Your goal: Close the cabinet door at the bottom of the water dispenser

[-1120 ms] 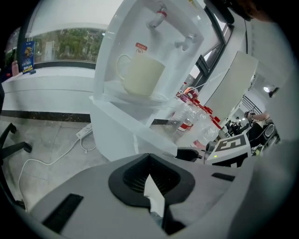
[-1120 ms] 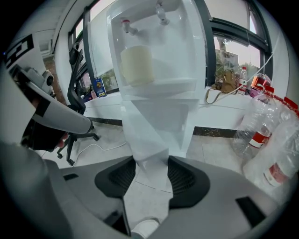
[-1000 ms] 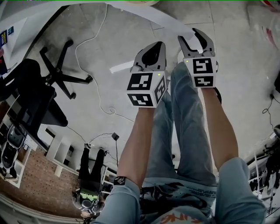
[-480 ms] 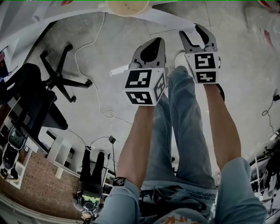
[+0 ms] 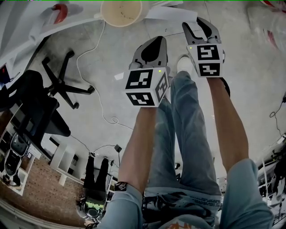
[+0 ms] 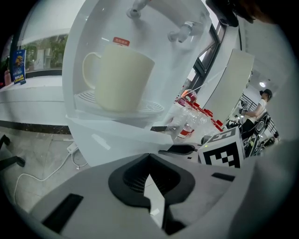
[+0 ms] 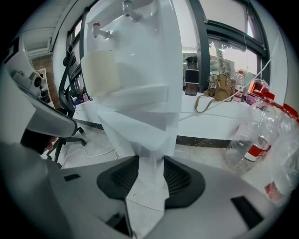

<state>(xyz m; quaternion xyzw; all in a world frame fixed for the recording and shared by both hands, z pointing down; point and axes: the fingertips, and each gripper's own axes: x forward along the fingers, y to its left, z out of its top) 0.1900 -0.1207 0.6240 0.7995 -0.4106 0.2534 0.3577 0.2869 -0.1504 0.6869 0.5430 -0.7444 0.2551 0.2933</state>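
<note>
The white water dispenser (image 6: 156, 32) fills the left gripper view, with a cream mug (image 6: 119, 77) on its drip tray; the mug (image 5: 120, 12) also shows at the top edge of the head view. Below it the white cabinet door (image 6: 117, 140) stands out at an angle, seen as a panel (image 5: 172, 13) in the head view and as a folded white shape (image 7: 140, 123) in the right gripper view. My right gripper (image 5: 199, 27) points at the door, jaws apart and just been closing; the panel lies in line with the gap (image 7: 152, 177), contact unclear. My left gripper (image 5: 153, 47) is shut and empty.
An office chair (image 5: 49, 89) stands at the left, and a white cable (image 5: 96, 85) trails over the grey floor. Plastic bottles (image 7: 261, 135) lie right of the dispenser. The person's legs (image 5: 187, 134) are under both grippers. Another person (image 6: 260, 102) stands far off.
Both grippers have moved up the head view toward the dispenser, and the mug has come into sight at the top edge. The right jaws stand a little narrower than before.
</note>
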